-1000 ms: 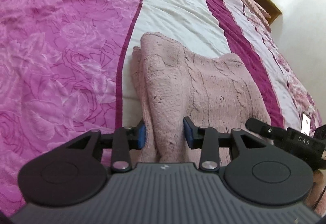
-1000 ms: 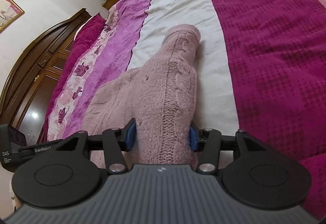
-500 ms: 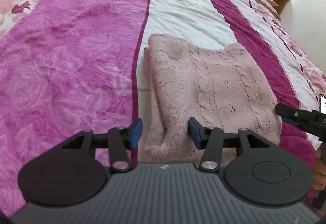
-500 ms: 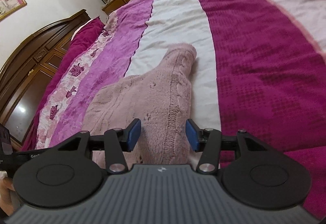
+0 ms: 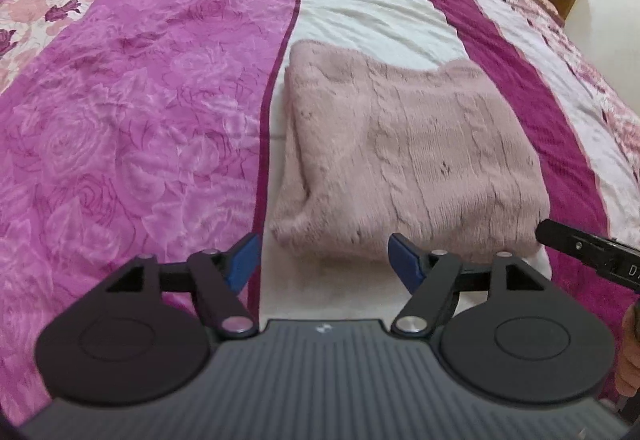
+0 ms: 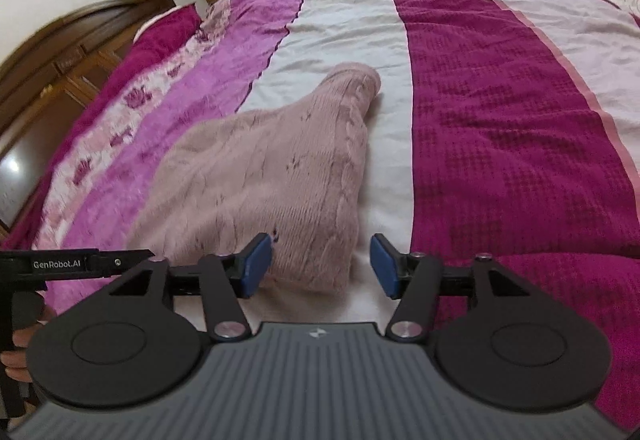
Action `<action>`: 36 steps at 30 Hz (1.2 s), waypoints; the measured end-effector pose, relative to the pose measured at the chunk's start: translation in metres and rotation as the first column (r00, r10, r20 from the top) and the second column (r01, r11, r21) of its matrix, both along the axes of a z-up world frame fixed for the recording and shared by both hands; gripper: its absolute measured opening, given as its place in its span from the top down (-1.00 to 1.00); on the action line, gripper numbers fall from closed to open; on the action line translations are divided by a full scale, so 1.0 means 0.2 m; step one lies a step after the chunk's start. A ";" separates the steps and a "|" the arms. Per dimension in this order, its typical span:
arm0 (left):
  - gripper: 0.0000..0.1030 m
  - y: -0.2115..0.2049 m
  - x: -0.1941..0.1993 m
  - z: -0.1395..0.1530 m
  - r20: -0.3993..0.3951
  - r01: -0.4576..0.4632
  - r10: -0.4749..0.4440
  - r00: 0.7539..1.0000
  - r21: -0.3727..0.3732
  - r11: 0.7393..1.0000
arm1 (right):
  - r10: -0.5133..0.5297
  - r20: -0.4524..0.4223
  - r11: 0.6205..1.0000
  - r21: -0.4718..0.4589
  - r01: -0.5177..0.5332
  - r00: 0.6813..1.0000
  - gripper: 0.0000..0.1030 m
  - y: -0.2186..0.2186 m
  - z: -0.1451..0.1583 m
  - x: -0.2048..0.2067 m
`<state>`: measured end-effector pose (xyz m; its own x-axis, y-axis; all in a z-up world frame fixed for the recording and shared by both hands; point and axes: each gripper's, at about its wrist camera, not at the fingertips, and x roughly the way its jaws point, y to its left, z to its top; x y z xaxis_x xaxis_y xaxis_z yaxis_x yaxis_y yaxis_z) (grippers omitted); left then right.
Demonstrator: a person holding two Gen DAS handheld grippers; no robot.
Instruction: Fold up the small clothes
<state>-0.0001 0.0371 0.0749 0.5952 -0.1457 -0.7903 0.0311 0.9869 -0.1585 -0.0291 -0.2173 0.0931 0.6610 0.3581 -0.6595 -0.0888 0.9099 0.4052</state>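
Left wrist view: the left gripper (image 5: 324, 260) tilts down over the bedspread (image 5: 140, 119), jaws opening, nothing between its blue pads (image 5: 242, 258); the folded pink knit sweater (image 5: 408, 159) lies just beyond, on the white stripe. Right wrist view: the right gripper (image 6: 322, 266) is angled downward, jaws opening, pads clear of the sweater (image 6: 264, 175), whose near corner lies between them.
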 end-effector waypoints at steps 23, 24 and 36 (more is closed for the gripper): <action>-0.41 -0.15 -0.07 -0.20 -0.109 -0.026 0.040 0.993 0.124 0.992 | 0.024 -0.090 0.993 -0.111 -0.034 0.996 -0.61 0.14 -0.17 -0.04; -0.41 -0.16 -0.07 -0.20 -0.109 -0.026 0.040 0.993 0.127 0.992 | 0.023 -0.091 0.993 -0.111 -0.033 0.996 -0.61 0.14 -0.17 -0.04; -0.41 -0.17 -0.07 -0.21 -0.107 -0.020 0.035 0.994 0.145 0.989 | 0.019 -0.098 0.994 -0.104 -0.029 0.995 -0.61 0.14 -0.19 -0.03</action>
